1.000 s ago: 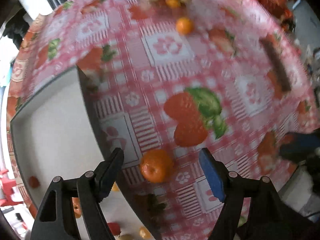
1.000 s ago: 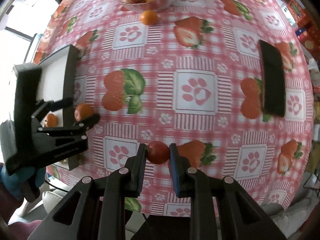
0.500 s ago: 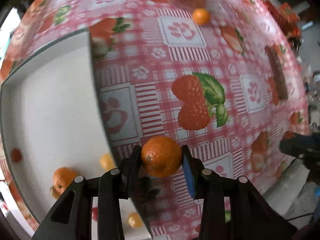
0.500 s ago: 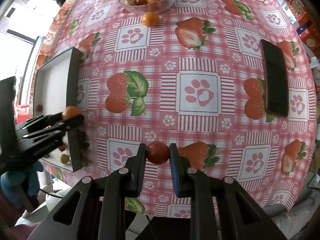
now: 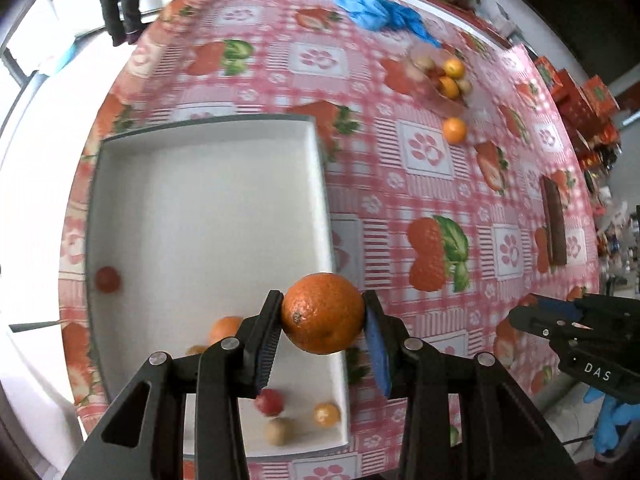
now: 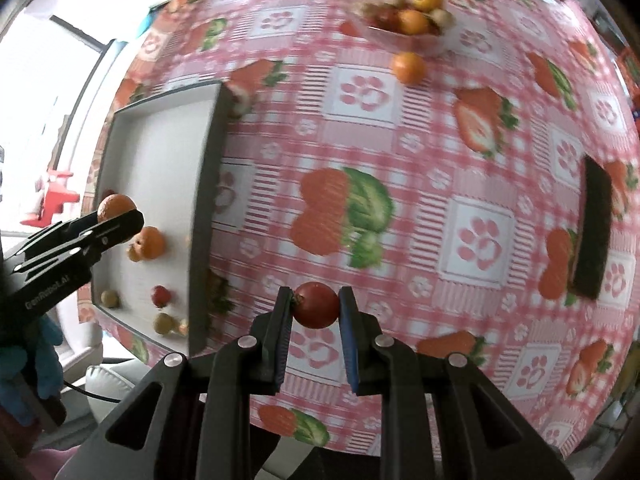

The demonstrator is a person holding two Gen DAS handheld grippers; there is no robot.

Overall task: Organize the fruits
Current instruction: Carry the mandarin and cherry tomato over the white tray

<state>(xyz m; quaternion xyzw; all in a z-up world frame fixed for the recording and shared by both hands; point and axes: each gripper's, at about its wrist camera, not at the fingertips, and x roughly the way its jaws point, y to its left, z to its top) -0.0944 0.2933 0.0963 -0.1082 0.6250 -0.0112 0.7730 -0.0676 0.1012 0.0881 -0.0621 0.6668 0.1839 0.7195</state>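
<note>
My left gripper (image 5: 323, 320) is shut on an orange mandarin (image 5: 322, 313) and holds it above the right wall of the white tray (image 5: 320, 184). The tray holds another mandarin (image 5: 224, 328), two red fruits (image 5: 107, 279) and small yellow ones (image 5: 326, 413). My right gripper (image 6: 315, 306) is shut on a small red tomato (image 6: 316, 305) above the tablecloth, right of the tray (image 6: 208, 184). The left gripper (image 6: 116, 216) also shows in the right wrist view, over the tray.
A clear bowl of mixed fruit (image 5: 444, 80) stands at the far side, with a loose mandarin (image 5: 454, 130) in front of it. A dark flat block (image 5: 553, 220) lies at the right. Blue gloves (image 5: 376, 12) lie at the back edge.
My left gripper closed on the mandarin, lifted it off the cloth and carried it left over the tray's edge. My right gripper stayed shut on the tomato and moved a little.
</note>
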